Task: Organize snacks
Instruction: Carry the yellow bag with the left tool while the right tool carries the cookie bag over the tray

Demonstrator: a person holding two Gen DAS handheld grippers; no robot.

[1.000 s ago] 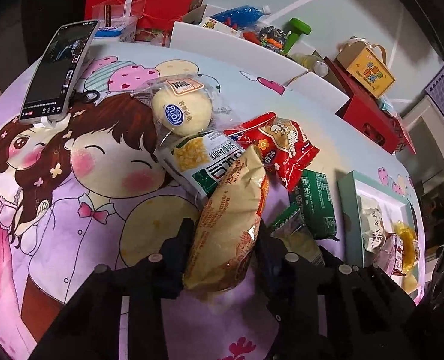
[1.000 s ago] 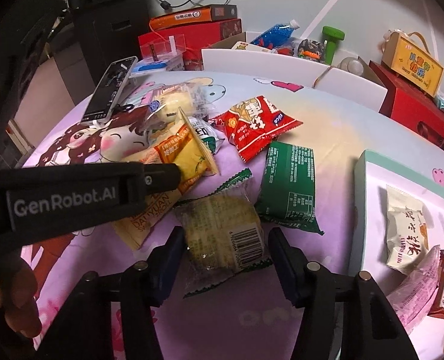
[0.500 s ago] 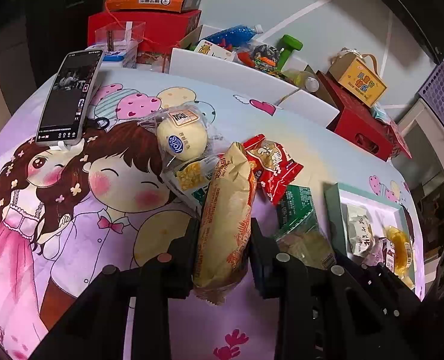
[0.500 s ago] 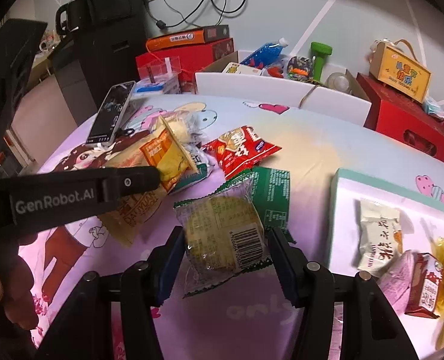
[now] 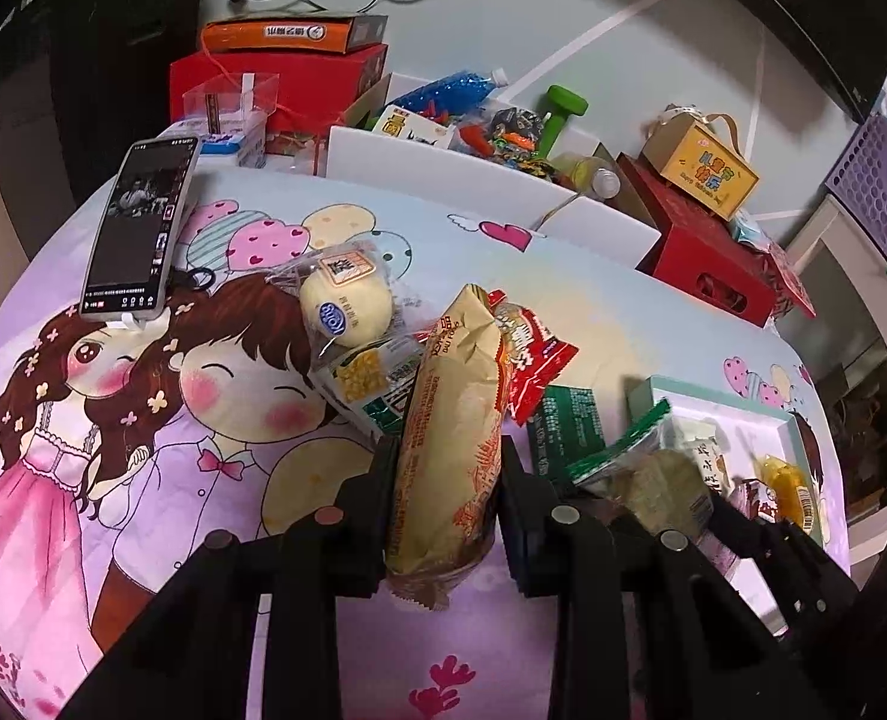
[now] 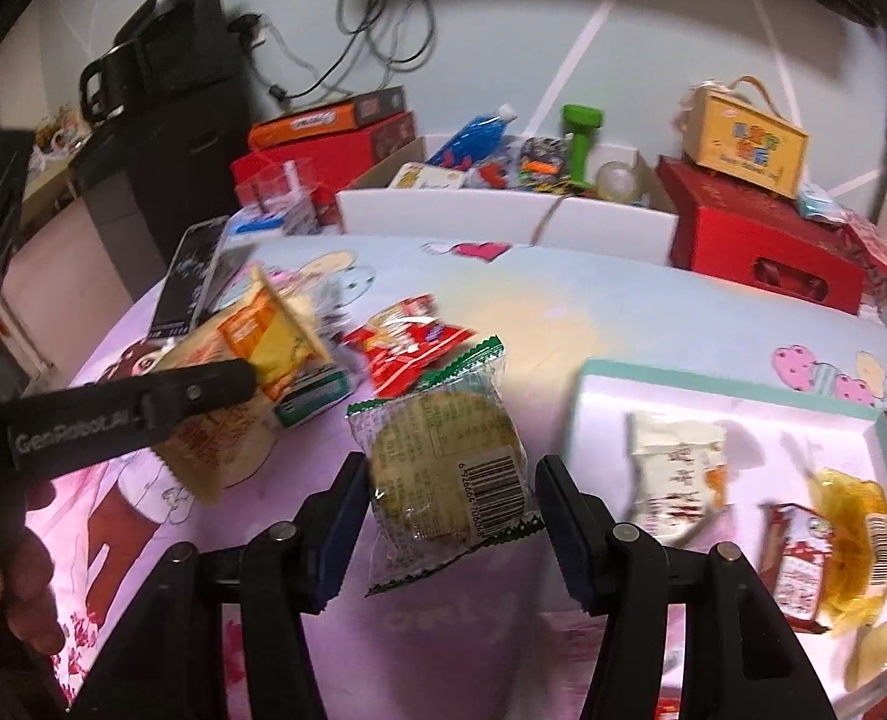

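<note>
While I hold both off the surface [image 5: 143, 540]:
- left gripper [image 5: 446, 480]: clamped on long yellow snack pack [image 5: 452, 426]
- right gripper [image 6: 449, 510]: pinching green-edged biscuit packet [image 6: 449, 462], beside tray [image 6: 737, 396]

Long yellow bread packet [image 5: 449, 450] held upright off the table; round clear-wrapped cake [image 6: 449, 468] lifted beside the teal tray [image 6: 725, 390]

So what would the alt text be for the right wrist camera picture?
A gripper holds a clear-wrapped round cake above a table with a cartoon cloth. A tray with a few snacks lies to the right, and the other gripper holds a long yellow packet on the left.
</note>
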